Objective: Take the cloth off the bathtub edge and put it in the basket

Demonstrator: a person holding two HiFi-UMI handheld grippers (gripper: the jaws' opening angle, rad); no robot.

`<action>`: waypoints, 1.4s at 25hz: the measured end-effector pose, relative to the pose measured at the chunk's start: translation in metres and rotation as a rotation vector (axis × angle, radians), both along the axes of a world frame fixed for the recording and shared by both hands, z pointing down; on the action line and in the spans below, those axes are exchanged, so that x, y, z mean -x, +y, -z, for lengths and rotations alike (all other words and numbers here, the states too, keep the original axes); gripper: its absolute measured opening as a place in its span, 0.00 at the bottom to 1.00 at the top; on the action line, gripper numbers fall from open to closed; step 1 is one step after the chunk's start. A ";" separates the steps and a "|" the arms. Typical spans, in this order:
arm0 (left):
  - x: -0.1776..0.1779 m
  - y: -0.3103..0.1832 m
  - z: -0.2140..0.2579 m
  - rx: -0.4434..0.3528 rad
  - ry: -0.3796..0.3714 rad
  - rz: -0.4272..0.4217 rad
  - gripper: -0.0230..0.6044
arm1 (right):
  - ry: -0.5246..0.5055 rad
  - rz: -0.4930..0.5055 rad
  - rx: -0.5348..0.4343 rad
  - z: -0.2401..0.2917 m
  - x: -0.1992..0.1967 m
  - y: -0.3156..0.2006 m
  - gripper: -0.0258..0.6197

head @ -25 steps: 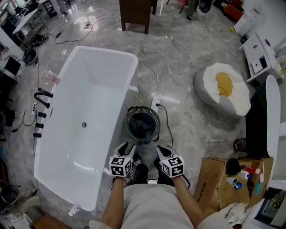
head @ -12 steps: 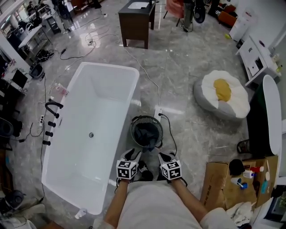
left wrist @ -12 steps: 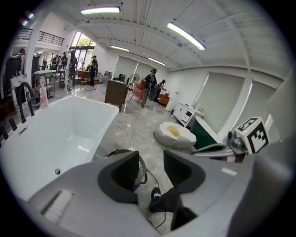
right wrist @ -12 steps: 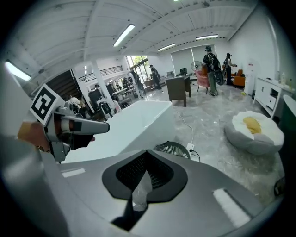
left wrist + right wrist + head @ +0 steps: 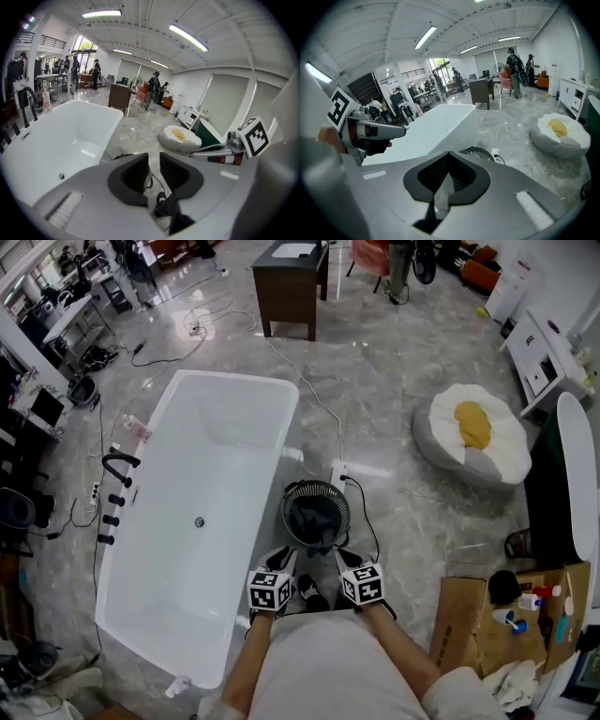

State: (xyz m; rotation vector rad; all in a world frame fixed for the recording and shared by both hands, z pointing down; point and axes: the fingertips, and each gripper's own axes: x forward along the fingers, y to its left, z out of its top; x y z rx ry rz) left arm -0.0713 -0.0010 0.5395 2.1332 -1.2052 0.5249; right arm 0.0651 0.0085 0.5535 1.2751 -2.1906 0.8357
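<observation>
Cloth (image 5: 316, 518): dark, bunched inside the round mesh basket (image 5: 286, 512), which stands on the marble floor just beside the long wall of the white tub (image 5: 225, 427). The tub rim beside the basket is bare. Left gripper (image 5: 281, 562): held low in front of the person, near the basket's near side. Its jaws are closing, with a narrow gap between the pads (image 5: 133, 176) and nothing in it. Right gripper (image 5: 345, 560): level with the left and apart from it, jaws pressed together at the tips, nothing held. In the right gripper view the basket rim shows just beyond the closed jaws, beside the tub wall.
</observation>
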 end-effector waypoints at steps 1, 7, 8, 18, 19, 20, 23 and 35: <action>0.001 -0.001 0.000 0.000 -0.001 0.003 0.25 | -0.002 0.004 -0.001 0.000 0.001 0.000 0.04; 0.006 -0.007 0.007 -0.007 0.015 -0.002 0.13 | -0.012 0.005 -0.014 0.005 0.007 -0.007 0.04; 0.005 -0.007 0.008 -0.010 0.017 -0.005 0.13 | -0.012 0.002 -0.015 0.006 0.006 -0.008 0.04; 0.004 -0.006 0.008 -0.003 0.035 -0.024 0.13 | 0.020 0.053 -0.040 0.010 0.014 -0.007 0.04; 0.004 -0.005 0.008 -0.001 0.036 -0.024 0.13 | 0.019 0.056 -0.041 0.011 0.014 -0.007 0.04; 0.004 -0.005 0.008 -0.001 0.035 -0.025 0.13 | 0.017 0.056 -0.042 0.012 0.015 -0.007 0.04; 0.006 -0.005 0.009 -0.002 0.032 -0.028 0.13 | 0.017 0.053 -0.043 0.013 0.017 -0.006 0.04; 0.001 0.000 0.006 -0.004 0.016 -0.029 0.13 | 0.027 0.047 -0.047 0.013 0.011 0.001 0.04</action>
